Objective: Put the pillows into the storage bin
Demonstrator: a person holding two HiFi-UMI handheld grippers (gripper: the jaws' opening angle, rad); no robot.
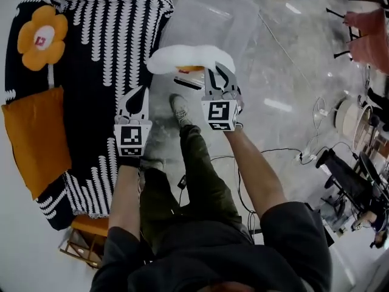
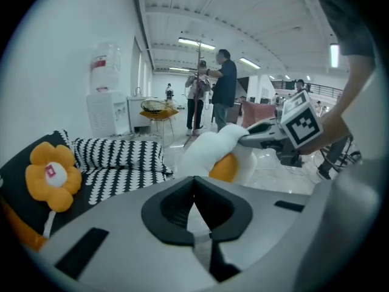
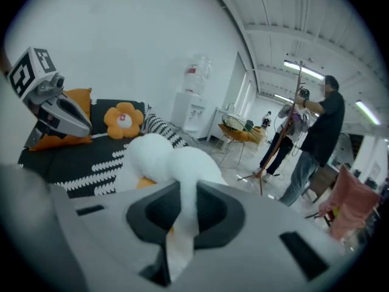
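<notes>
A white pillow with an orange patch hangs over the near edge of the clear storage bin. My right gripper is shut on a fold of its white fabric. My left gripper is shut and holds nothing; it hovers beside the sofa's edge, left of the pillow. From the left gripper view the white pillow and the right gripper show ahead. An orange flower pillow and a plain orange pillow lie on the black-and-white sofa cover.
The person's legs and a shoe stand on the grey floor between sofa and bin. Cables and chairs are at the right. A wooden stool sits lower left. People stand far off near a water dispenser.
</notes>
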